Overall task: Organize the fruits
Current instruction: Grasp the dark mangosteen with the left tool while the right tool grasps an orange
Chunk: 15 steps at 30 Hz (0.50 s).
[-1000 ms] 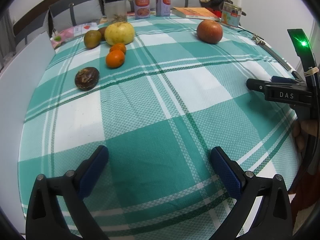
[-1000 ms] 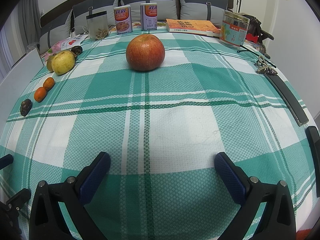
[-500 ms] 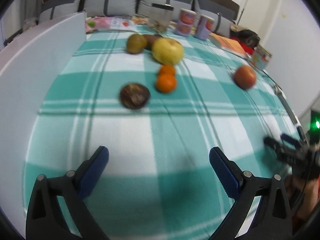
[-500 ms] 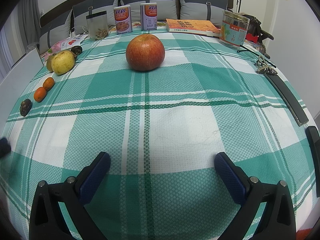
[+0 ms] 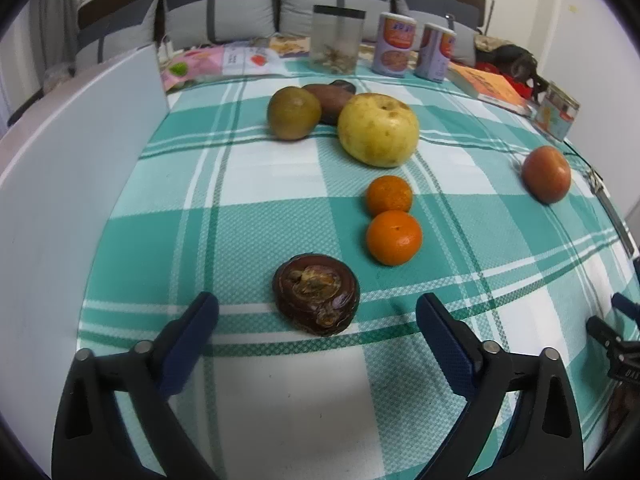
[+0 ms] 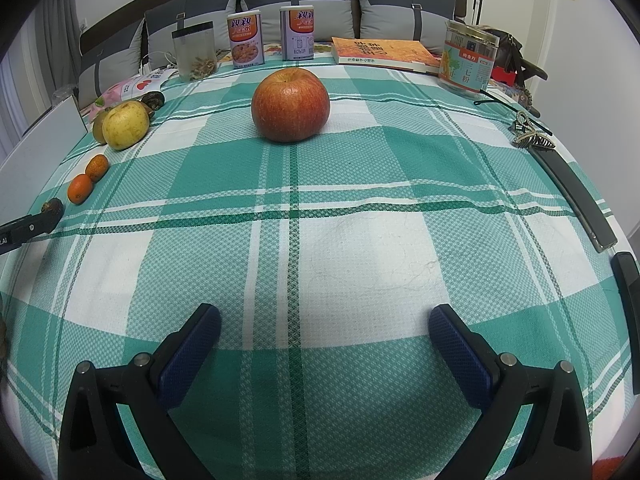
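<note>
Your left gripper [image 5: 316, 316] is closing, its jaws either side of the dark brown fruit [image 5: 316, 300] without touching it. Two oranges [image 5: 394, 237] lie just beyond, the yellow pear [image 5: 378, 130] farther. Your right gripper [image 6: 324, 320] gapes empty, the red apple [image 6: 291, 105] well ahead.

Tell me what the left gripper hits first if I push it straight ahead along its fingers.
Most likely the dark brown wrinkled round fruit, which lies between the fingers' line, just ahead of the left gripper. Its fingers are closing but not yet touching the fruit. Exact depth is hard to judge through the fisheye.
</note>
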Available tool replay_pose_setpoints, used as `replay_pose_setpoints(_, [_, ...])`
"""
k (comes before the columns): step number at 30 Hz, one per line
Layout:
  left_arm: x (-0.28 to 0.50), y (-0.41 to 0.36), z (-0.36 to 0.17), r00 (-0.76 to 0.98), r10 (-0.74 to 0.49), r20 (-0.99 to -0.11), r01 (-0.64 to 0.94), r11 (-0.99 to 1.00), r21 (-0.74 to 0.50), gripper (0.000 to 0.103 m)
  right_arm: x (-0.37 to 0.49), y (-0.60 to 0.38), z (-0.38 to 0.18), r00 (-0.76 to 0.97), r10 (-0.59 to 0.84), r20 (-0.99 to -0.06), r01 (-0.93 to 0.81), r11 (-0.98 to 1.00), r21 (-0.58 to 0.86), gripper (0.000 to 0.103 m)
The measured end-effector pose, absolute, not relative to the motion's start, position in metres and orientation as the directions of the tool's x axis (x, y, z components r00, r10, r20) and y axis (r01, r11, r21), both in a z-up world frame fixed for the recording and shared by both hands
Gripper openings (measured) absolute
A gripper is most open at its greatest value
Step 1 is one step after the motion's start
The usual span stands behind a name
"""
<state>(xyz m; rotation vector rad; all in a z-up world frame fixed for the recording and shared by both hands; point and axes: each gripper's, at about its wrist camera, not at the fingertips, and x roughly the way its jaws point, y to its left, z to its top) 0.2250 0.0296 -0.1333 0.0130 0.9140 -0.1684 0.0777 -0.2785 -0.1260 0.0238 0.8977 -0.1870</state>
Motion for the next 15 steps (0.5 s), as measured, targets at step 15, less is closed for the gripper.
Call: replay_pose_setpoints(15, [0.176,0.057,-0.116,0.573,-0.184,-0.799,0.179,0.979,-0.096,0.044,0.078,-0.279,-0.126,0.607,-0.151,-0.780,0.172,0.983,-0.056,0.103])
